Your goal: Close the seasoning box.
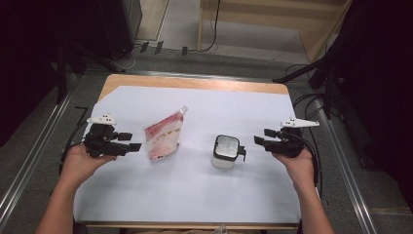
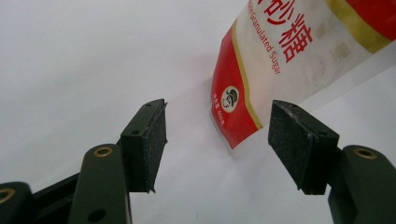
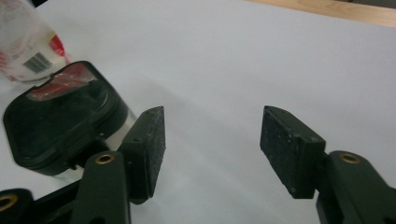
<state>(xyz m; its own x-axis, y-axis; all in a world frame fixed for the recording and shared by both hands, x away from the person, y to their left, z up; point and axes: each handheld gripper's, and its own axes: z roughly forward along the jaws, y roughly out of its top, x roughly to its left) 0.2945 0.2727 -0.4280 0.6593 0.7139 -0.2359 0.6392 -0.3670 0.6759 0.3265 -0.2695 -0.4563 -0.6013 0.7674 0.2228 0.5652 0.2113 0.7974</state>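
A red and white sugar pouch (image 1: 164,136) stands left of centre on the white sheet. My left gripper (image 1: 132,141) sits just to its left, pointing at it. In the left gripper view the pouch's lower corner (image 2: 236,116) lies ahead between the open jaws (image 2: 218,116), and neither pad touches it. A clear container with a black lid (image 1: 226,151) stands right of centre. My right gripper (image 1: 260,136) is a short way to its right, open and holding nothing. In the right gripper view the container (image 3: 60,121) sits outside the left jaw of my right gripper (image 3: 213,116).
A white sheet (image 1: 204,195) covers most of the wooden table (image 1: 195,83). Black cables (image 1: 316,107) and stand legs lie along both table sides. Metal rails (image 1: 29,161) run along the floor left and right.
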